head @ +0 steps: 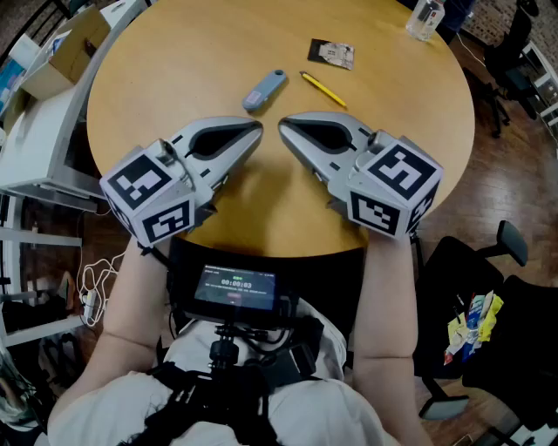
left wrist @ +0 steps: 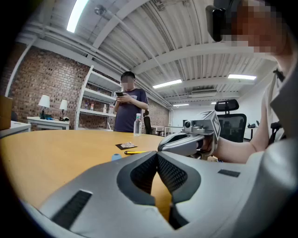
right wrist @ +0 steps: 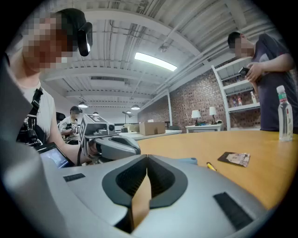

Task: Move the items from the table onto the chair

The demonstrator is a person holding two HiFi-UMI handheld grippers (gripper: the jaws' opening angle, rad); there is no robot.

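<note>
The blue stick (head: 264, 90) lies slantwise just beyond your left hand-held gripper (head: 255, 130); it and your right hand-held gripper (head: 284, 125) are both closed and empty.

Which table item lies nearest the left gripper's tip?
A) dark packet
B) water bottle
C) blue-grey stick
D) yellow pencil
C: in the head view the blue-grey stick lies just beyond the left gripper, with the yellow pencil, dark packet and water bottle farther off.
</note>
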